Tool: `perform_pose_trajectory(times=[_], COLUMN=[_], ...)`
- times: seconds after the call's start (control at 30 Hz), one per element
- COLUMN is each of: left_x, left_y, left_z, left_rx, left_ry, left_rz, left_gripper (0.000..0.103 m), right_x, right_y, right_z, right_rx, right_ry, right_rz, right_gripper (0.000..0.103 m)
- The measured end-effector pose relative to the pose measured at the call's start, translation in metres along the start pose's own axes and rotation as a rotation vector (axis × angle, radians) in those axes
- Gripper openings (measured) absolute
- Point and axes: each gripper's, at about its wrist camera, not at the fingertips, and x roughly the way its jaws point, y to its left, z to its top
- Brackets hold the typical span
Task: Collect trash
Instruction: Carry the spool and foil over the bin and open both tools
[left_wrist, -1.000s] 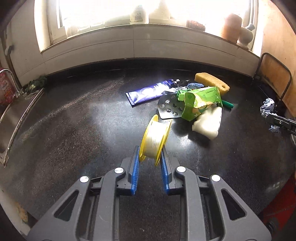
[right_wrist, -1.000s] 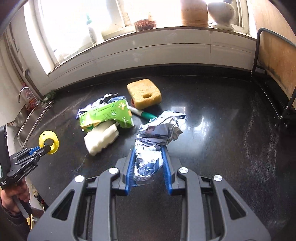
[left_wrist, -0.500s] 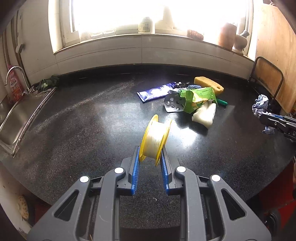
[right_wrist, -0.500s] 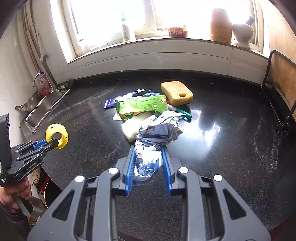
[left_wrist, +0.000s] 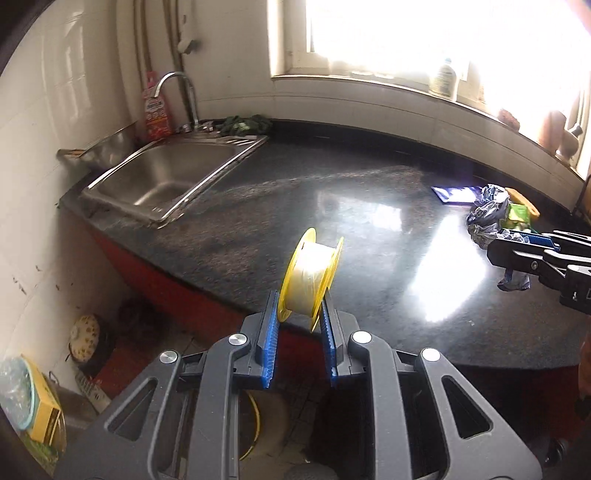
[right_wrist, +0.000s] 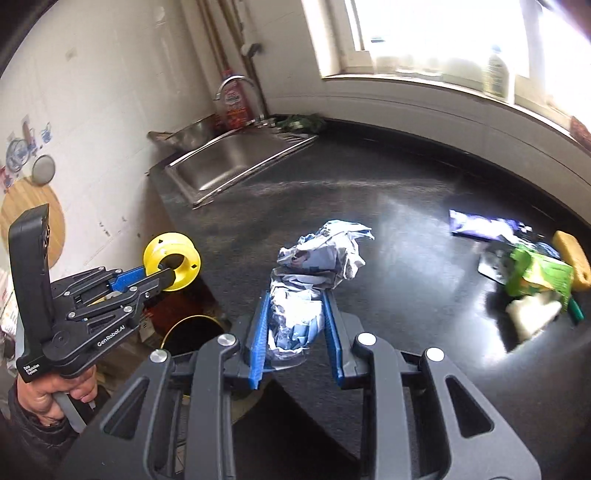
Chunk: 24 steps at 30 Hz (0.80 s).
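Looking along the left gripper (left_wrist: 298, 314), lower centre of the left wrist view: narrow-set blue pads clamp a yellow plastic spool wound with pale line (left_wrist: 309, 275), flanges pressed one against each pad, spool standing on edge and poking up past the fingertips, over the front edge of the speckled black stone countertop (left_wrist: 332, 206).

Right wrist view, lower centre: right gripper (right_wrist: 295, 325) with its pads closed narrow on a crumpled wad of blue-and-white printed paper (right_wrist: 314, 273). The lower half of the wad sits between the pads; the upper half bulges out above them.

Only the left view shows the floor at lower left: a yellow carton (left_wrist: 42, 410) and a pale round lid (left_wrist: 85, 338).

Only the right view shows the person's hand (right_wrist: 48, 397) on the left gripper's handle at lower left, a dark round bin with a yellow rim (right_wrist: 192, 332) below the spool, and a wooden board on the wall, upper left.

Stainless steel sink (left_wrist: 162, 177) with tap in the upper left of both views.

Remaining litter at far right: green packet (right_wrist: 539, 275), yellow sponge (right_wrist: 574, 258), dark blue wrapper (right_wrist: 480, 225), white lump (right_wrist: 532, 317). Motion-blurred in the right view, mostly hidden behind the right gripper in the left view. Window overexposed; sill items hard to make out.
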Motion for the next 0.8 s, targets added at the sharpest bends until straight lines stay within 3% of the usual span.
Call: perform_pose_trajectory(times=[0.2,0.37,0.5,0.8], left_x=[-0.006,0.008,0.037,0.106], left_y=[0.094,0.145,0.172,0.195], left_z=[-0.052,-0.104,-0.139,-0.199], left_rx=[-0.17,-0.289,-0.347,-0.428], left_ry=[0.075,0.17,0.255,0.403], left_rz=[0.147,0.197,0.19,0.16], left_gripper=[0.021,0.021,0.021,0.021], right_x=[0.08,0.148,0.197,0.28], right_y=[0.106,0.171,0.207,0.229], right_z=[0.006,-0.013,-0.03,-0.067], right_rx=[-0.136,-0.201,-0.261,-0.29], right_ry=[0.129,0.27,0.357,0.541], right_rz=[0.219,0.336,0.325,0.268], right_gripper=[0.028,0.028,0.028,0.028])
